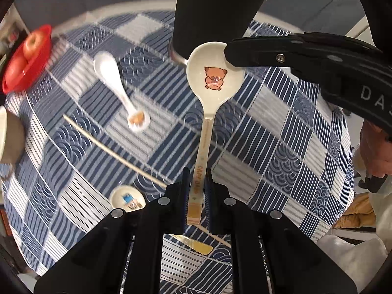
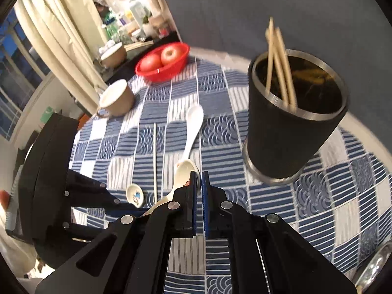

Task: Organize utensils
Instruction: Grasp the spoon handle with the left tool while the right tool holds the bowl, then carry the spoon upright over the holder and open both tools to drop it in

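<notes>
Left wrist view: the left gripper (image 1: 197, 188) is clamped narrow on the handle end of a bear spoon (image 1: 215, 73), which hangs clear of the cloth (image 1: 281, 127) with its bowl out ahead, toward the black holder (image 1: 213, 12). Gripping the handle tip leaves the whole length free, which I judge suits dropping it into the holder. The right gripper's finger (image 1: 281, 54) lies across the top right, close by the spoon's bowl; whether it touches I cannot tell. Still on the cloth are a white spoon (image 1: 117, 85), one chopstick (image 1: 110, 152) lying slantwise, and a small spoon bowl (image 1: 127, 199) with a blue figure, partly hidden by the gripper. A yellow utensil (image 1: 196, 243) shows between the fingers, below. A red basket (image 1: 14, 78) of apples sits at the far left edge.

Right wrist view: the right gripper (image 2: 199, 178) is shut with nothing seen between its blue pads — empty, so free for the next pick. The holder (image 2: 294, 134) stands up right, already carrying several chopsticks (image 2: 276, 56) leaning on its rim — plainly the collecting point. The left gripper (image 2: 85, 196) comes in from the left, with the bear spoon (image 2: 183, 171) rising from it just behind the right fingers. The white spoon (image 2: 192, 127), chopstick (image 2: 154, 161) and small spoon (image 2: 135, 194) lie loose on the cloth; a mug (image 2: 117, 98) and the basket (image 2: 161, 73) sit beyond, out of the way.
</notes>
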`<state>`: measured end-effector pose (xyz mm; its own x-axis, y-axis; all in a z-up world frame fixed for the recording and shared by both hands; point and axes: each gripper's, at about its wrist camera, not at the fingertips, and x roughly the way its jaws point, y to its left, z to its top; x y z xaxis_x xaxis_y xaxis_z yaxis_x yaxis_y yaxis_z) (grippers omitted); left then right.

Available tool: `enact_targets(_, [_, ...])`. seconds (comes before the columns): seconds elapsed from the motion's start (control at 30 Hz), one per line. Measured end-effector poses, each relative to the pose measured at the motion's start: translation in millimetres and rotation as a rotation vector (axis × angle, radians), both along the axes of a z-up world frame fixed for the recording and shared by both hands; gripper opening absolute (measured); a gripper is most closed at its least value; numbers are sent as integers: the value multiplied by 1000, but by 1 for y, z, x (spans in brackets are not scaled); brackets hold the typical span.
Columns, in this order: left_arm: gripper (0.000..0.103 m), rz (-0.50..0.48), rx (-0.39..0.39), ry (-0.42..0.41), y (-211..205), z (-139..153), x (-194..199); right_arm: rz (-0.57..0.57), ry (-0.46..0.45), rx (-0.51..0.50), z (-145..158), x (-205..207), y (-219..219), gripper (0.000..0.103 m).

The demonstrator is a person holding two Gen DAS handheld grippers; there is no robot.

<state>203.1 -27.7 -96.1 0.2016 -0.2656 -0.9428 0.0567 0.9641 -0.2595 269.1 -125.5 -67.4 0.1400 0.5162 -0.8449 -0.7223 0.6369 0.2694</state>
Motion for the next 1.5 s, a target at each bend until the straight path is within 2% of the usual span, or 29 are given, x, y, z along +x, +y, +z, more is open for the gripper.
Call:
enact_targets(0.37, [12,-73,12,-126,-5,59,23,-39,-139,57,62,16,-25,4])
enact_targets(0.63, [12,-142,39,-229,-11,105,56,-98,-255,86,112,30,-50,4])
enact_targets(0.9, [12,-228,43,-290,-24,140,93,-156,-365,102,155,46,-73,4])
enact_targets(1.23, [13,-281,3,-337,-31,156,133,-210,-447,88,182,65,-90,5])
enact_targets(1.47, [14,-294,17,-337,-30,145,152,-212,-453,64,175,74,-86,5])
enact_targets(1.5, [19,-286,19,-338,-28,140,155,-206,-446,65,173,75,-85,6])
